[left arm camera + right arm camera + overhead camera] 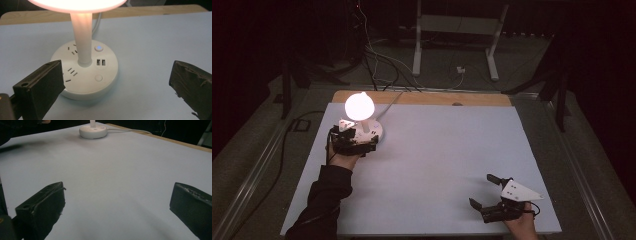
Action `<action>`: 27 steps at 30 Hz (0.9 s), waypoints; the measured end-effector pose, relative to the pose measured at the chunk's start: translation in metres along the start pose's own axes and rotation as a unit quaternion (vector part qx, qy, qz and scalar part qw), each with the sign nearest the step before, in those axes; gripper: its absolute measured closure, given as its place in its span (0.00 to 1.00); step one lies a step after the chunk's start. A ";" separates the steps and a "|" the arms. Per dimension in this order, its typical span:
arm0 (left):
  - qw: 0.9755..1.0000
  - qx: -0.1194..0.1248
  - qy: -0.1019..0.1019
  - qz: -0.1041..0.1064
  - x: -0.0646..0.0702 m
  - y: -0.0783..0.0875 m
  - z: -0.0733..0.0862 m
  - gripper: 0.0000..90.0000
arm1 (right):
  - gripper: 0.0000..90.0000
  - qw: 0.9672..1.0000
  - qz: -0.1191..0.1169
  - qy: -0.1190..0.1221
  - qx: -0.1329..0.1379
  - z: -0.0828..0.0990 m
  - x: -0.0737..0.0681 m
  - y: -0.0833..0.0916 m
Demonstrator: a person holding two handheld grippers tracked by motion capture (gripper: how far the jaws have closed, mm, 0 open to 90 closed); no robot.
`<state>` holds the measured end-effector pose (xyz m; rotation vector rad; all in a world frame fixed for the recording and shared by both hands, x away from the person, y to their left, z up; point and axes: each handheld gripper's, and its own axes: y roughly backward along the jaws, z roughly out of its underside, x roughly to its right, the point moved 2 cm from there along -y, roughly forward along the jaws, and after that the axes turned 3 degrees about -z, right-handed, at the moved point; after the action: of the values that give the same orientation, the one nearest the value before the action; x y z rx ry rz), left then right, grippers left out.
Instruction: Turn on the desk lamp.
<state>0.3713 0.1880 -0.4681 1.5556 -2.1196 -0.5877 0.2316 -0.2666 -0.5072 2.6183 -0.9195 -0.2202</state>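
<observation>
While the lamp (360,111) glows at the far left of the table (437,165), we see its round white base (86,75) sitting flat on the pale blue surface, with the white stem (81,37) rising upright from the middle of it. In the left gripper view the base carries socket slots, a pair of USB ports (100,62), a small button lit blue (99,47) and a plain round button (98,78) nearer to us. The lit shade (77,2) runs across the top edge of that view, and a white cable (127,130) leaves the base toward the table's wooden far edge.

We hold the left tongs (353,141) just in front of the base, on our side of it. Their jaws stand wide apart; the left jaw overlaps the rim of the base in the left gripper view, though we cannot tell whether it touches, and the right jaw is clear over bare table. Nothing is gripped between them.

We keep the right tongs (487,192) well apart from the lamp, near the right front corner of the table. Their jaws are also spread wide, holding nothing, with bare table between them and the lamp base far off ahead
</observation>
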 end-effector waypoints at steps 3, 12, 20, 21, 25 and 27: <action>1.000 0.001 0.000 0.007 0.000 0.008 -0.002 0.00 | 0.00 1.000 0.001 0.000 0.003 -0.001 0.001 0.001; 1.000 0.004 0.004 0.028 -0.001 0.028 0.000 0.00 | 0.00 1.000 0.000 0.000 0.004 -0.002 0.000 0.001; 0.999 -0.007 -0.001 0.036 -0.001 0.034 0.016 0.00 | 0.00 1.000 -0.002 0.002 0.005 -0.002 -0.001 0.001; 0.999 -0.006 -0.001 0.036 -0.001 0.035 0.018 0.00 | 0.00 1.000 -0.002 0.002 0.005 -0.002 -0.002 0.001; 0.999 -0.005 -0.004 0.036 -0.002 0.040 0.024 0.00 | 0.00 1.000 -0.003 0.003 0.004 -0.003 -0.002 0.000; 0.999 -0.007 -0.006 0.037 -0.001 0.042 0.028 0.00 | 0.00 1.000 -0.003 0.002 0.005 -0.002 -0.002 0.000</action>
<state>0.3229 0.2031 -0.4664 1.4616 -2.1669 -0.5866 0.2305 -0.2648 -0.5048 2.6289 -0.9142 -0.2126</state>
